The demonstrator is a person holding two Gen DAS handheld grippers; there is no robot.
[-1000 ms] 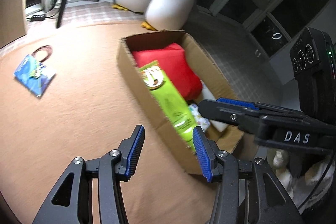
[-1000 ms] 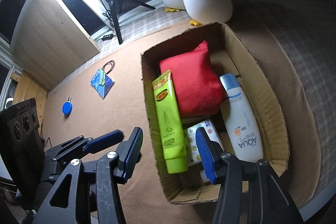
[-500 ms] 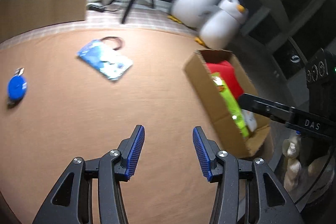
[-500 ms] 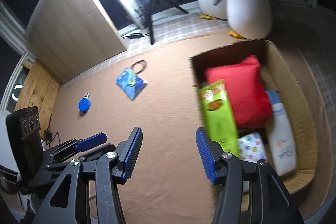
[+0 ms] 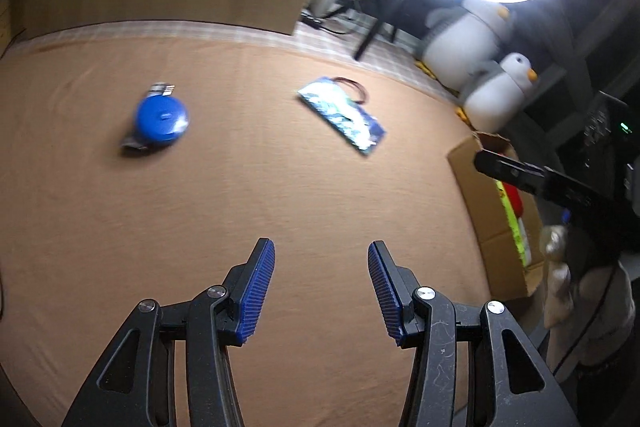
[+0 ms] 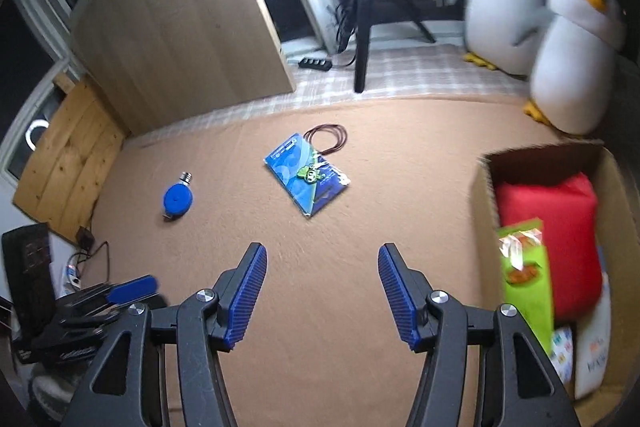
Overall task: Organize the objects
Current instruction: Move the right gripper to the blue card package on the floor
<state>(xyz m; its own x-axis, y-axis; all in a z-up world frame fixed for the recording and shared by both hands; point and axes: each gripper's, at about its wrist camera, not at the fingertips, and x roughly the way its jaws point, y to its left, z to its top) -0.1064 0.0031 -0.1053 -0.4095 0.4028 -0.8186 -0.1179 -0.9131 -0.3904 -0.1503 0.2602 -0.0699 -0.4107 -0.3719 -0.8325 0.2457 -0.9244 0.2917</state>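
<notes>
On the tan carpet lie a round blue tape measure [image 5: 160,119] [image 6: 177,200], a blue packet [image 5: 343,115] [image 6: 306,174] and a thin brown loop [image 6: 326,138] just behind the packet. A cardboard box [image 6: 482,195] [image 5: 466,167] at the right holds a red pouch [image 6: 548,227], a green tube [image 6: 526,283] and a white bottle [image 6: 592,355]. My left gripper [image 5: 321,289] is open over bare carpet, nothing between its fingers. My right gripper [image 6: 322,293] has its jaws opening, empty, with the packet ahead of it.
Two plush penguins [image 6: 560,39] stand behind the box. A ring light on a tripod [image 6: 362,27] and a power strip [image 6: 316,63] sit on the checked mat. A wooden panel [image 6: 180,27] leans at the back left. Cables lie at the carpet's left edge [image 6: 92,247].
Both grippers have swung left, away from the box and over open carpet. The tape measure and packet have come into the middle of both views. The right jaws stand a little wider.
</notes>
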